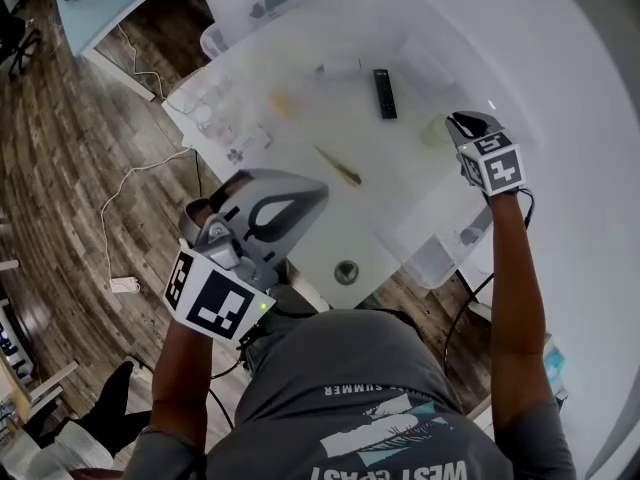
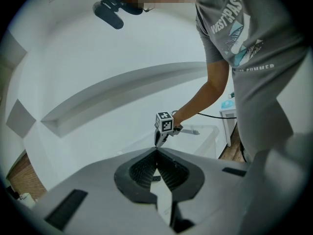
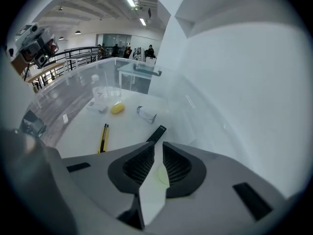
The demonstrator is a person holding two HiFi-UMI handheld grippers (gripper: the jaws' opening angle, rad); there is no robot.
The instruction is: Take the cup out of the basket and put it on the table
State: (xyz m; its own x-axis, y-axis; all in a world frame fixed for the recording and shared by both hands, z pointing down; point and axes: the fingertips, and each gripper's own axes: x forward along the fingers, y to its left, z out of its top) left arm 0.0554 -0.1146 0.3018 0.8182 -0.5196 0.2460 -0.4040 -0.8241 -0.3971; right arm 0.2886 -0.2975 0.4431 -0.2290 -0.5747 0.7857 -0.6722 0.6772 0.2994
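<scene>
**Surface:** white table (image 1: 330, 230) over wood-plank floor (image 1: 80, 158), pale wall behind.

**Item 1 (nearest):** L gripper (image 2: 156, 152), held low by the person's waist, off the table edge. Jaws pressed together at the tips, nothing betw. them.

**Item 2:** clear basket (image 2: 208, 137) on the table's R side. Walls are see-thru and hard to trace in the head view.

**Item 3:** R gripper (image 3: 158, 146), tilted down over the basket. Jaws parted by a narrow gap, pinching nothing.

**Item 4:** cup (image 3: 163, 174), pale yellow-green, seen from above thru that gap. It sits under the jaws, untouched. It appears to be inside the basket, but the clear walls leave that uncertain.

**Farther out:** black remote (image 3: 156, 132), yellow-black cutter (image 3: 103, 138), yellow lump (image 3: 117, 108), clear tumbler on its side (image 3: 145, 114). All well apart from the cup.

**Step:** reach, pre-grasp; cup not yet taken.

**Next move prob. calls for:**
- spreading the jaws enough to straddle one cup wall
- sinking further, then closing
- lifting clear of the basket wall before setting the cup on bare table
</scene>
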